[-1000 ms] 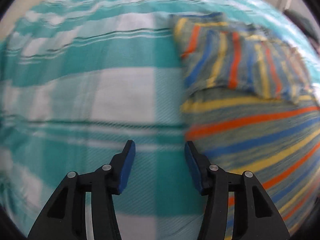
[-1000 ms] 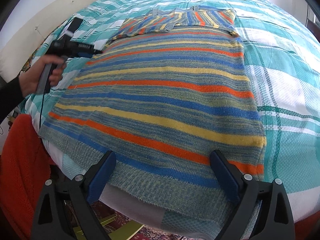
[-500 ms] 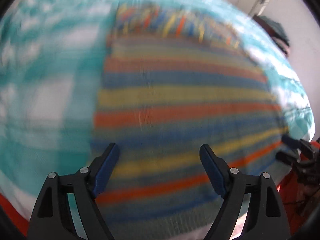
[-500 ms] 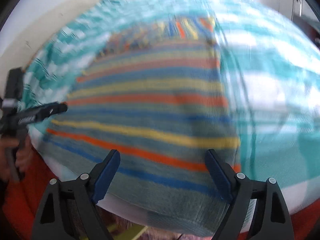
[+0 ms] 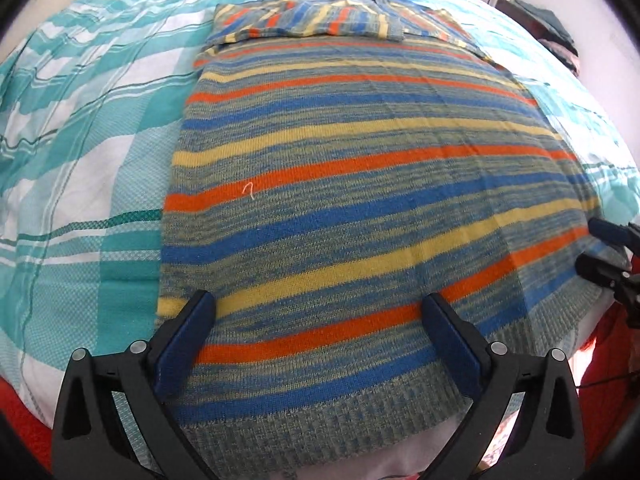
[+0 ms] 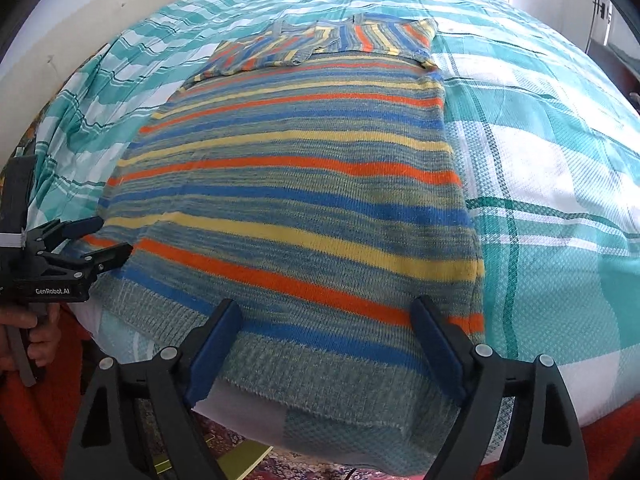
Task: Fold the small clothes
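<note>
"GenRobot.AI" read in white on the black body of the left tool [image 6: 102,236], seen side-on in the right wrist view with a hand [image 6: 28,336] wrapped round its grip. No other writing could be read. The striped sweater [image 5: 360,184] lay flat on the bed [image 5: 80,152], hem at the near edge, sleeves folded across the chest at the far end. The left tool was over the hem at the sweater's left corner, its jaws opening wide, knit showing between the blue pads but nothing pinched. The right tool [image 6: 328,344] hung released over the hem nearer the other corner, pads apart, the knit below them and not gripped.

The left wrist view alone picked out a short pale thread [image 5: 249,190] on an orange stripe, and a dark shelf with stacked clothes [image 5: 548,28] against the far wall. It caught the right tool only as black fingertips at the frame's right edge. The right wrist view alone gave the pale headboard [image 6: 92,12] at the left, a patterned rug [image 6: 256,460] under the bed edge and red cloth [image 6: 60,360] beside the hand. Nothing lay on the sweater, and teal check bedding ran all round it.
</note>
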A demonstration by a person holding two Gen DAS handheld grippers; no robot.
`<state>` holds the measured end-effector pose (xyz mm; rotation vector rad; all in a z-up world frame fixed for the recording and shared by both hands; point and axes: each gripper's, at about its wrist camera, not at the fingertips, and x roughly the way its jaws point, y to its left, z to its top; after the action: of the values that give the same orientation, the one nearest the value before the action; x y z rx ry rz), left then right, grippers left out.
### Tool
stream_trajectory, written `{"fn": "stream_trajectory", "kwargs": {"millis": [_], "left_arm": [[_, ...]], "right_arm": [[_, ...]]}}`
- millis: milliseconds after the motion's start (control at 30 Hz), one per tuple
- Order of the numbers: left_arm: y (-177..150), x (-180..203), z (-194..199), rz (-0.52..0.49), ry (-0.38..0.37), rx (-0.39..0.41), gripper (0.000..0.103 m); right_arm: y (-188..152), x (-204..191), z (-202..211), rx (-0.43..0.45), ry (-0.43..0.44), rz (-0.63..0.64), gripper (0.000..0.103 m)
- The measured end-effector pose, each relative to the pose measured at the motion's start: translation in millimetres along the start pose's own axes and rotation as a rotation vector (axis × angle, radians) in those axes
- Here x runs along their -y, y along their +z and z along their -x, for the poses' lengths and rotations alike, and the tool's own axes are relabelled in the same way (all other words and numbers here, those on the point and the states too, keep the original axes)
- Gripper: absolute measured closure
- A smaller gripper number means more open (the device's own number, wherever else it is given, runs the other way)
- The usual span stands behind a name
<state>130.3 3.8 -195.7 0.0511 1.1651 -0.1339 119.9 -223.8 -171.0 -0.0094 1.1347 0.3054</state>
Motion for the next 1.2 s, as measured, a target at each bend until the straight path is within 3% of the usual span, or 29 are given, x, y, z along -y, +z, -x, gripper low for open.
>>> {"fn": "stream_trajectory", "kwargs": {"millis": [100, 167, 233, 300, 367, 433, 467, 533, 600, 667, 733, 800, 867, 1000, 1200], "left_arm": [[-7, -2, 11, 0.012, 0.002, -0.023, 0.002], [-7, -10, 27, 0.045, -0.048, 0.010, 0.002], [-3, -24, 50, 0.079, -0.106, 0.115, 0.002], [8, -45, 70, 0.124, -0.057, 0.239, 0.002], [17, -65, 77, 0.180, -0.006, 0.313, 0.002], [25, -89, 72, 0.258, -0.005, 0.335, 0.002], [27, -102, 64, 0.297, -0.015, 0.329, 0.002], [30, -112, 49, 0.342, 0.014, 0.301, 0.002], [32, -118, 38, 0.378, 0.022, 0.278, 0.002], [33, -120, 31, 0.392, 0.013, 0.274, 0.002], [33, -120, 29, 0.387, 0.012, 0.266, 0.002], [35, -121, 27, 0.387, 0.002, 0.264, 0.002], [36, -125, 22, 0.392, -0.006, 0.256, 0.002], [41, -132, 9, 0.420, -0.021, 0.213, 0.002], [42, -134, 0, 0.437, -0.031, 0.180, 0.002]], "right_arm": [[4, -1, 9, -0.059, 0.010, -0.009, 0.017], [10, -3, 26, -0.102, 0.041, -0.008, 0.022], [25, -4, 61, -0.099, 0.147, -0.021, 0.025], [57, -6, 104, -0.053, 0.254, -0.040, 0.025], [91, -9, 137, 0.004, 0.373, -0.071, 0.025], [134, -13, 160, 0.055, 0.557, -0.140, 0.025], [157, -14, 160, 0.060, 0.665, -0.191, 0.025], [196, -16, 142, 0.060, 0.799, -0.282, 0.025], [225, -16, 113, 0.070, 0.789, -0.320, 0.025], [258, -9, 64, 0.107, 0.646, -0.294, 0.028], [276, 1, 20, 0.118, 0.524, -0.270, 0.042], [293, 19, -34, 0.061, 0.453, -0.304, 0.047], [301, 35, -77, 0.010, 0.422, -0.361, 0.049], [313, 54, -126, -0.031, 0.361, -0.407, 0.049], [321, 59, -160, -0.108, 0.405, -0.398, 0.051]]}}
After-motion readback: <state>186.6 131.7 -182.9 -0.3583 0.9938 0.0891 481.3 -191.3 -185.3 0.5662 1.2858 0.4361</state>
